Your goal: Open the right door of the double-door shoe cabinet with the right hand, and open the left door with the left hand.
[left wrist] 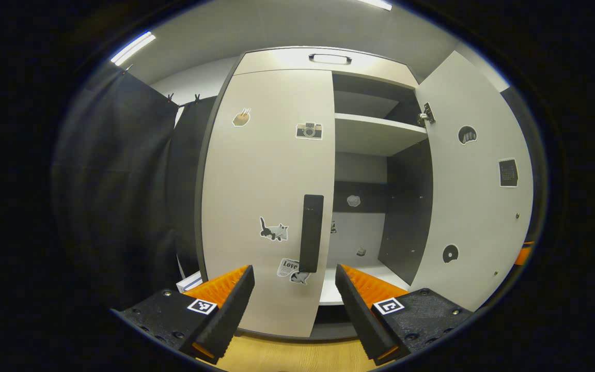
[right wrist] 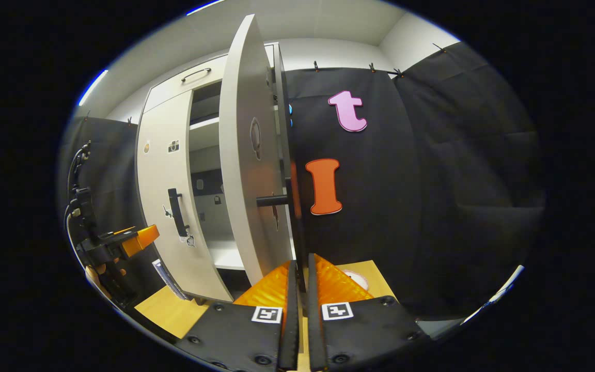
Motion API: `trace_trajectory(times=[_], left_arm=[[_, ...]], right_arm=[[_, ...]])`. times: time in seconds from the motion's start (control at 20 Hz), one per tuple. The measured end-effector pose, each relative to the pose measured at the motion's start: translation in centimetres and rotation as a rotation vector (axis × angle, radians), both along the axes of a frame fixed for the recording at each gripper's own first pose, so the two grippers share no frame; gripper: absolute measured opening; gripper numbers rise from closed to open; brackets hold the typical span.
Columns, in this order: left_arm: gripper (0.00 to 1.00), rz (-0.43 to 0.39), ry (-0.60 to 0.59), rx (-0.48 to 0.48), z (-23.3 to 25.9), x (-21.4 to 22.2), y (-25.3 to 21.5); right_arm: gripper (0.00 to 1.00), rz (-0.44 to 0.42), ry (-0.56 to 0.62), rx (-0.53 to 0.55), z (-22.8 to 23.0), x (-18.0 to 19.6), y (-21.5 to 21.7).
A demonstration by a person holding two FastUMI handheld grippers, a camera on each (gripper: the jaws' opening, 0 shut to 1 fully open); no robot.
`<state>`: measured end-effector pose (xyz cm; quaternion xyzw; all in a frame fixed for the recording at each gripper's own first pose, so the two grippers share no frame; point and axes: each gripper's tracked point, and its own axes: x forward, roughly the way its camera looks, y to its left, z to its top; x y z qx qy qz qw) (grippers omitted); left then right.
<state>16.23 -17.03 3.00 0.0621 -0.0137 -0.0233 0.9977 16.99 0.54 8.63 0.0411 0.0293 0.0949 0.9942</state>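
Observation:
The shoe cabinet's left door [left wrist: 266, 181] stands closed, with stickers on it and a black upright handle [left wrist: 311, 232] near its inner edge. My left gripper [left wrist: 295, 294] is open, a short way in front of that handle and slightly below it, touching nothing. The right door [left wrist: 475, 196] is swung wide open. In the right gripper view this right door [right wrist: 243, 170] is seen nearly edge-on, and my right gripper [right wrist: 301, 289] is shut on the lower end of its black handle [right wrist: 296, 227]. The left gripper [right wrist: 132, 240] shows far left before the closed door [right wrist: 160, 196].
Inside the cabinet are a light shelf [left wrist: 375, 129] and a dark side wall [left wrist: 406, 206]. A top panel with a handle [left wrist: 329, 58] sits above the doors. Black cloth [left wrist: 122, 181] hangs left of the cabinet. The floor [left wrist: 297, 356] is wood. A white object [left wrist: 189, 283] lies by the cabinet's left foot.

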Motion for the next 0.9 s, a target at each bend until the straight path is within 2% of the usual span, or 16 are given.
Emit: trace_trajectory(times=[0.05, 0.2, 0.25, 0.3, 0.4, 0.45, 0.5, 0.6, 0.75, 0.8, 0.9], left_arm=[[0.95, -0.005, 0.001, -0.001, 0.0, 0.7, -0.2], [0.95, -0.024, 0.016, -0.022, 0.0, 2.6, -0.8], [0.95, -0.03, 0.019, -0.025, 0.1, 3.1, -0.9], [0.92, -0.03, 0.019, -0.021, 0.2, 3.7, -1.0], [0.95, -0.022, 0.012, 0.003, 0.3, 5.2, -1.1], [0.95, -0.012, 0.012, 0.015, 0.3, 6.0, -1.0], [0.95, -0.013, 0.017, 0.021, 0.2, 6.8, -1.1], [0.95, -0.027, 0.03, 0.014, -0.1, 8.6, -1.5], [0.95, -0.031, 0.061, -0.009, -0.9, 10.8, -1.8], [0.95, -0.034, 0.062, -0.015, -0.9, 11.2, -1.8], [0.95, -0.03, 0.063, 0.002, -1.0, 11.7, -1.7]], right_arm=[[0.19, -0.014, -0.009, -0.005, 0.2, 0.1, -0.5], [0.29, -0.015, -0.025, 0.017, 0.7, -0.4, -1.2], [0.29, -0.01, -0.027, 0.031, 1.0, -0.8, -1.5], [0.44, -0.015, -0.025, 0.042, 0.9, -0.7, -1.8], [0.74, -0.04, -0.027, 0.048, 0.8, -0.5, -3.0], [0.8, -0.053, -0.031, 0.047, 0.9, -0.5, -3.4], [0.8, -0.079, -0.041, 0.036, 1.1, -0.5, -4.1], [0.93, -0.109, -0.065, 0.003, 1.4, -0.4, -4.9], [0.88, -0.117, -0.077, -0.022, 1.5, -0.7, -5.2], [0.98, -0.119, -0.078, -0.021, 1.5, -0.8, -5.4], [0.98, -0.13, -0.08, -0.016, 1.5, -0.9, -5.9]])
